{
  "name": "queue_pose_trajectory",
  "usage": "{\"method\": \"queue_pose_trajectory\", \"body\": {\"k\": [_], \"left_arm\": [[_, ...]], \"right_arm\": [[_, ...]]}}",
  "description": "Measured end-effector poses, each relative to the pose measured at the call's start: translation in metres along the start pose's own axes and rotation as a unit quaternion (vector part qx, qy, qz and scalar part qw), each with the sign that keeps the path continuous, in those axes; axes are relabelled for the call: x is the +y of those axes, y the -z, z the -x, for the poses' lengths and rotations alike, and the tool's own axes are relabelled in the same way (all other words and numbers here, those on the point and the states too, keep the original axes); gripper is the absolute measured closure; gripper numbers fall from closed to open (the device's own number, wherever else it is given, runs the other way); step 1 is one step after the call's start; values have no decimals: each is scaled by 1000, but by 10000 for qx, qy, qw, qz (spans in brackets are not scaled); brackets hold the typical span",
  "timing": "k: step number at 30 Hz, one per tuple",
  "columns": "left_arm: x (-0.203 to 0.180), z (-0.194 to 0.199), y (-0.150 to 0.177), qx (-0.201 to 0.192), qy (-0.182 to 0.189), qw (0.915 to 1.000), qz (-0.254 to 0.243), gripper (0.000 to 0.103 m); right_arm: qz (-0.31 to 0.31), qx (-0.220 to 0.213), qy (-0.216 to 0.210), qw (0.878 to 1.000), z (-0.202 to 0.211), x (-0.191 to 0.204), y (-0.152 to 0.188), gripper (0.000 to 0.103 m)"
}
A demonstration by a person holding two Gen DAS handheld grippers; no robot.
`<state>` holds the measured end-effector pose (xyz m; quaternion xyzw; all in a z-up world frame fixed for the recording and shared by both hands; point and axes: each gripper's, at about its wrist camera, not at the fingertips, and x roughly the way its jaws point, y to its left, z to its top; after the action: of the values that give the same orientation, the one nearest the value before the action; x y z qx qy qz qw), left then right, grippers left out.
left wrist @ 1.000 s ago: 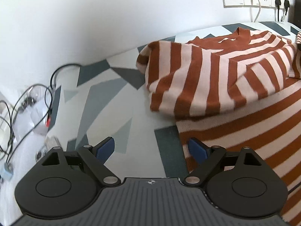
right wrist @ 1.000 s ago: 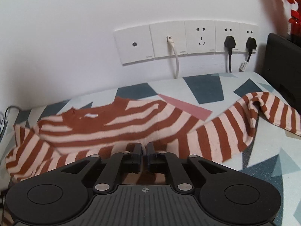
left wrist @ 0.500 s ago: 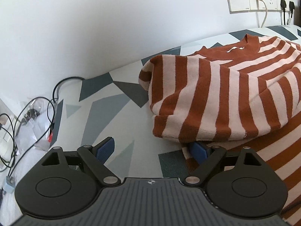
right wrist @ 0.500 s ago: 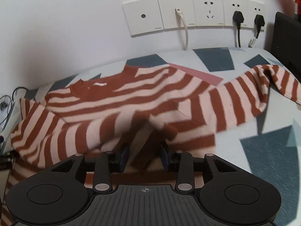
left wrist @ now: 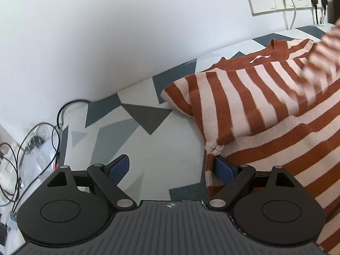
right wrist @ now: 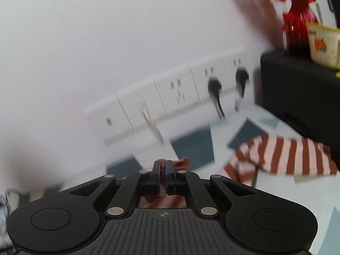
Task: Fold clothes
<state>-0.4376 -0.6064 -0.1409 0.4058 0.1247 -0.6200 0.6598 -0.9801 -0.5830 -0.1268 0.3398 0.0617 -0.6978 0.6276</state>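
A patterned cloth (left wrist: 136, 127) covers the surface below a white wall with sockets (right wrist: 170, 97). The left gripper (left wrist: 171, 167) angles down, jaws spread, one pad touching the striped sweater (left wrist: 265, 110). The tilted right gripper (right wrist: 162, 170) pinches sweater fabric.

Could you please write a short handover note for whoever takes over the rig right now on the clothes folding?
Right gripper: shut on a pinch of the striped sweater, rust-coloured knit showing between its pads.
Left gripper: open, holding nothing; its right pad sits by the sweater's left edge, near the armpit seam.
Sweater: spread on the patterned table cover. The left sleeve is already folded in over the body; the other sleeve lies stretched out to the right, near the black box.
Left to do: probably bring the right sleeve in, then fold the body.
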Motion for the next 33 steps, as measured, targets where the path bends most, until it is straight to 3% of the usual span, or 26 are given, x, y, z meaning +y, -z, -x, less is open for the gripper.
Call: {"method": "queue_pose_trajectory", "body": {"k": [2,6,11,12,14,18,21,22,23,26,29,30,33], "left_arm": [[-2,0,-2,-24,-42,9999,-111,15],[-9,1,-3,-136,-171,9990,-378,15],[2,3,-2,-222,-218,9994,144,19],[7,4,-2,-249,-257,9989,295,20],[15,6,0,-298,-335,9973,590,20],[20,3,4,-166,-434,9968,650,20],[19,5,7,-227,-431,9975,520,21],[24,7,8,-232,-313,9969,680,24],[29,9,8,-237,-195,9960,841,32],[34,12,11,-221,-89,9947,997,36],[9,19,16,-541,-389,9978,1,35],[1,22,18,-697,-391,9963,-307,35],[-7,26,19,-920,-48,9942,-546,36]], "right_arm": [[-40,225,87,9997,-8,-7,13,99],[-754,522,194,9956,-12,-33,34,99],[-1217,738,231,9895,-16,-51,45,98],[-1248,780,227,9889,-17,-52,44,95],[-1351,795,210,9874,-19,-52,43,74],[-1377,918,97,9862,-24,-46,48,68],[-1195,1094,112,9867,-31,-37,59,71],[-1094,1118,129,9876,-32,-33,61,91],[-958,1064,129,9896,-31,-28,60,98],[-514,957,132,9940,-23,-11,47,95],[278,1377,735,9874,-31,17,31,79],[618,1348,634,9869,-34,33,25,77],[1227,1265,-119,9843,-47,83,14,73]]}}
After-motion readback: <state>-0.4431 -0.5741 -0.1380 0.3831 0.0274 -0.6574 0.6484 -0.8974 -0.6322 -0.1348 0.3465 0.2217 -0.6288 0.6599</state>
